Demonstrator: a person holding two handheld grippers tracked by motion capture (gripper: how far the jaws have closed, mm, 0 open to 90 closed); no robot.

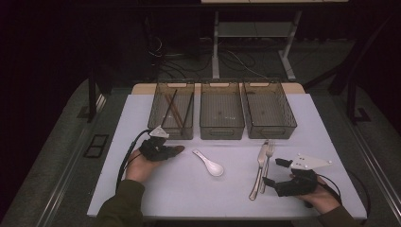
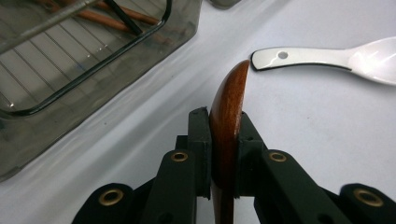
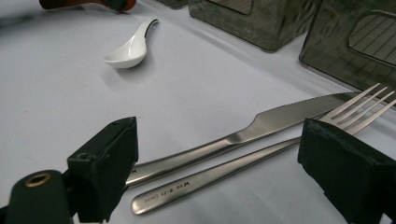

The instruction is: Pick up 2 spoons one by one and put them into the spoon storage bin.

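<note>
White table (image 1: 179,189) — glossy brown wooden spoon (image 2: 227,116)

The wooden spoon (image 2: 227,112) runs off the bottom edge of the left gripper view, its handle hidden between the jaws. Beside it, the white ceramic spoon (image 2: 327,58) is cut by the right edge. The left bin (image 2: 93,60) is cropped above.
</note>
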